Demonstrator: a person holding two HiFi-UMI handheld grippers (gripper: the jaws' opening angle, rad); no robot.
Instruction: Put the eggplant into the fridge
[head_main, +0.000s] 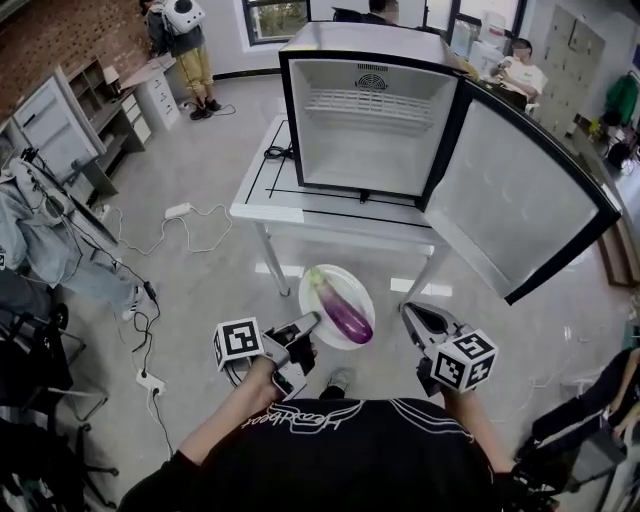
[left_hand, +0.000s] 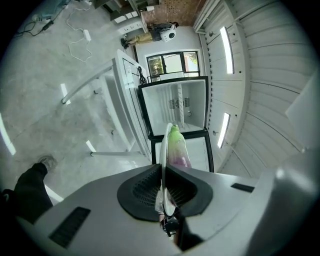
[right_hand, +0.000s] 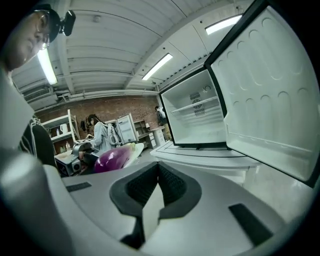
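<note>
Nearest the person's chest, both grippers reach forward above the bare floor. The left gripper is clamped on the near-left rim of a white plate, whose thin edge runs straight between its pads in the left gripper view. The right gripper hangs just beside the plate's right rim without touching it. Its own view shows the jaws drawn together at the tips with none of the plate between them. The purple eggplant lies slantwise across the plate, its pale green cap toward the far-left rim and its fat end toward the near-right rim. It is not yet in the fridge. Beyond the plate stands a white table, and on its tabletop, reaching close to the near edge, sits the small fridge. The fridge is empty but for a wire shelf, and its door is swung wide past the table's right corner. I judge the main risk to be the one-sided hold. With the plate pinched at one rim only, it may sag or twist as it is carried, and the round eggplant would then roll off the far-right rim onto the floor. The plate also sits below the tabletop, so raising it late could knock its far rim against the table's near edge or the fridge sill. A cable and power strip lie on the floor to the left.
</note>
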